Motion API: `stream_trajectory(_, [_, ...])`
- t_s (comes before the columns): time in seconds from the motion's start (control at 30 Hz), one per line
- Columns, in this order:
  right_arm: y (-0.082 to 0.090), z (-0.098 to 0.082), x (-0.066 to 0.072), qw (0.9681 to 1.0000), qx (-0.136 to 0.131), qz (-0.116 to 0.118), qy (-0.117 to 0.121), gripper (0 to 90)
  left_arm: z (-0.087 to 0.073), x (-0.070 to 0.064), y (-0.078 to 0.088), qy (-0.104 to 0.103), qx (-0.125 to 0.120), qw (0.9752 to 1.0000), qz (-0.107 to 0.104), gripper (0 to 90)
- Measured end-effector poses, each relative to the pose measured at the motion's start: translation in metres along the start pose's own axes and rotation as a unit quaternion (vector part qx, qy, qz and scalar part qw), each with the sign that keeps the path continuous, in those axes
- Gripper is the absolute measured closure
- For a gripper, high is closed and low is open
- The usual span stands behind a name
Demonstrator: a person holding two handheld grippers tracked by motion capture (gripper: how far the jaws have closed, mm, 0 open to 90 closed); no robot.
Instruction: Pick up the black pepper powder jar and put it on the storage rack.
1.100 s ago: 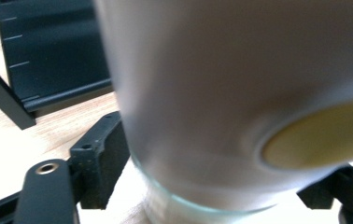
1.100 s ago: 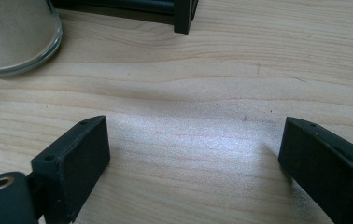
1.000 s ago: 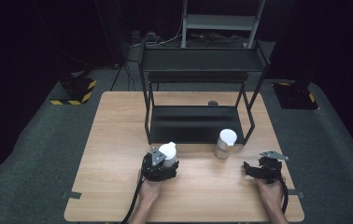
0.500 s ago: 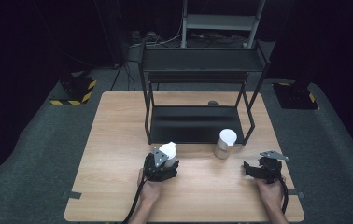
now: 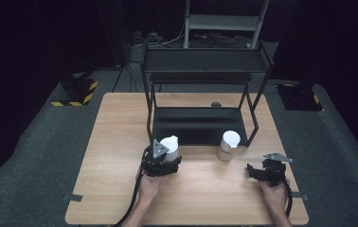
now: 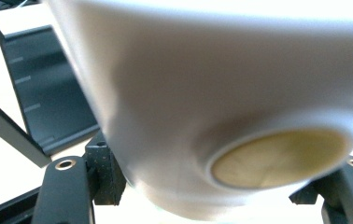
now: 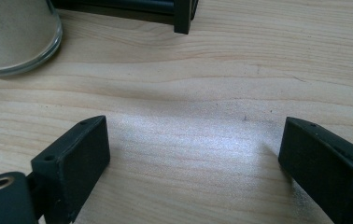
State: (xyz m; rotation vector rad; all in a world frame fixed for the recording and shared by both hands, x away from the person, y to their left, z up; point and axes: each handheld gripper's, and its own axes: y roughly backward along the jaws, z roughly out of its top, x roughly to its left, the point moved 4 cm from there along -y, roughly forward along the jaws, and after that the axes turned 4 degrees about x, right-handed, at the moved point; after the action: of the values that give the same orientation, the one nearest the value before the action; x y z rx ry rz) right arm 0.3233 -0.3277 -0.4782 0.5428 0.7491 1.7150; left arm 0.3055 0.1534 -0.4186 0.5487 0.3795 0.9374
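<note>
Wooden table, pale grain, set on grey carpet in a dark room; contents listed from the near edge outward. Left claw, held in the person's left hand near the front centre: clamped on a white cup, its jaws having just closed onto the cup's lower body; the left gripper view looks up at the cup's tan base, so the cup reads as lifted clear of the table and tilted. Right claw, front right: jaws wide apart over bare wood, nothing between them, resting idle. Second cup, pale, upright, standing on the table just in front of the rack and well apart from the held one; its rounded base shows at the corner of the right gripper view. Black two-tier metal rack, mid-table, lower shelf bare, upper shelf also appearing bare. Step judged in hand: pick-up done, carry beginning. Next move calls for passing between the rack's front uprights onto a shelf, keeping the cup level. Open room lies left of the rack; the front posts and upper shelf edge are the nearest obstacles.
</note>
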Motion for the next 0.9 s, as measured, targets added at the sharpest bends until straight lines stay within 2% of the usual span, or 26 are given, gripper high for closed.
stream_trajectory(0.23, [0.000,0.000,0.000,1.0000,0.000,0.000,0.000,8.1,0.030,0.009,0.013,-0.009,-0.001,0.9996,-0.027,31.0])
stream_trajectory(0.3, [0.000,0.000,0.000,1.0000,0.000,0.000,0.000,8.1,0.045,0.013,0.018,-0.013,-0.004,0.9992,-0.036,30.9])
stream_trajectory(0.33, [0.000,0.000,0.000,1.0000,0.000,0.000,0.000,8.0,0.045,0.013,0.018,-0.013,-0.004,0.9992,-0.036,30.9])
stream_trajectory(0.4, [0.000,0.000,0.000,1.0000,0.000,0.000,-0.001,8.0,0.060,0.018,0.025,-0.023,-0.005,0.9987,-0.044,30.9])
stream_trajectory(0.63, [0.000,0.000,0.001,1.0000,0.001,-0.001,-0.002,7.9,0.098,0.020,0.042,-0.036,-0.009,0.9980,-0.051,30.9])
stream_trajectory(0.9, [0.000,0.001,0.001,1.0000,0.001,-0.002,-0.002,7.6,0.137,0.024,0.057,-0.042,-0.022,0.9967,-0.065,30.9])
